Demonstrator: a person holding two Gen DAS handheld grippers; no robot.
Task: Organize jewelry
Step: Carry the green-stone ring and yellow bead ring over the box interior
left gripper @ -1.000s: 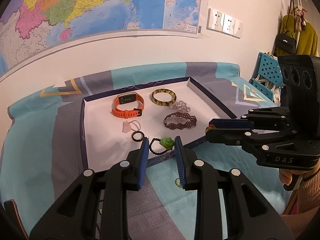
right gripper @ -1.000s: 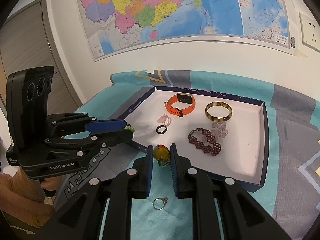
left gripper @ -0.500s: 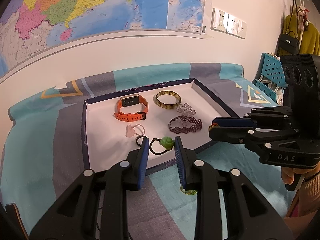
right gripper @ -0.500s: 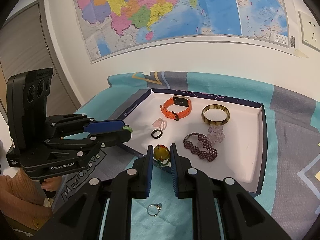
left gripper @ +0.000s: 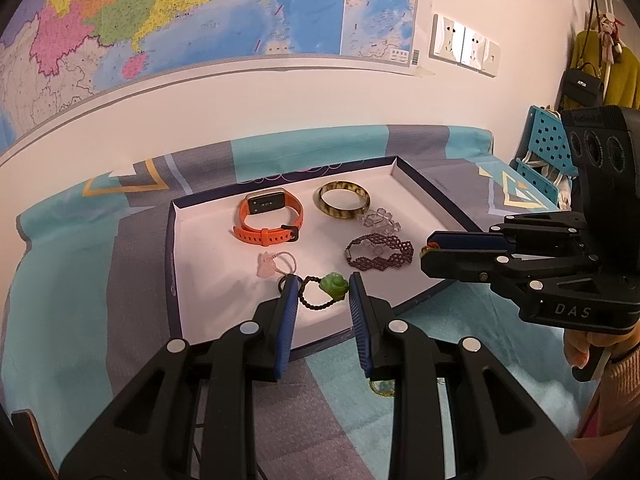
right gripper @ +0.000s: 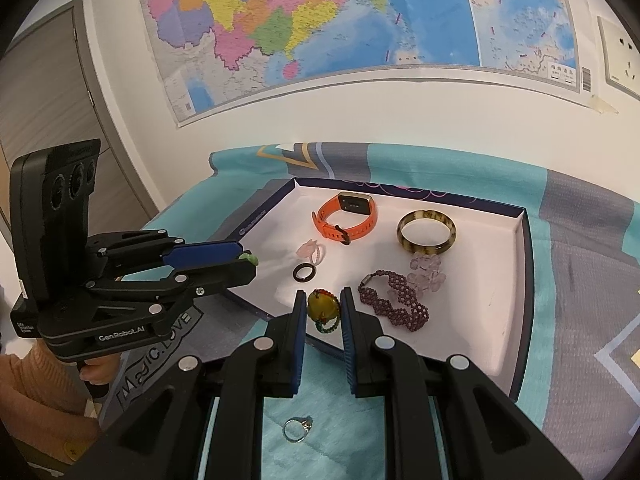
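Note:
My left gripper (left gripper: 323,285) is shut on a green charm (left gripper: 334,286) on a black bead cord, held over the near edge of the white tray (left gripper: 208,280). My right gripper (right gripper: 323,307) is shut on a yellow-orange pendant (right gripper: 321,309) with a green and red bead cord, held above the tray's near-left edge. In the tray lie an orange watch (right gripper: 346,220), an amber bangle (right gripper: 426,232), a purple beaded bracelet (right gripper: 394,304), a clear flower bracelet (right gripper: 428,272), a pink charm (right gripper: 310,250) and a black ring (right gripper: 303,273).
A silver ring (right gripper: 297,429) lies on the teal cloth in front of the tray. The tray sits on a teal and grey patterned cloth (right gripper: 580,280) against a white wall with a map. A blue crate (left gripper: 540,160) stands at the right.
Both grippers have lifted and drawn back a little with their pieces still held. The tray shows farther away in both views.

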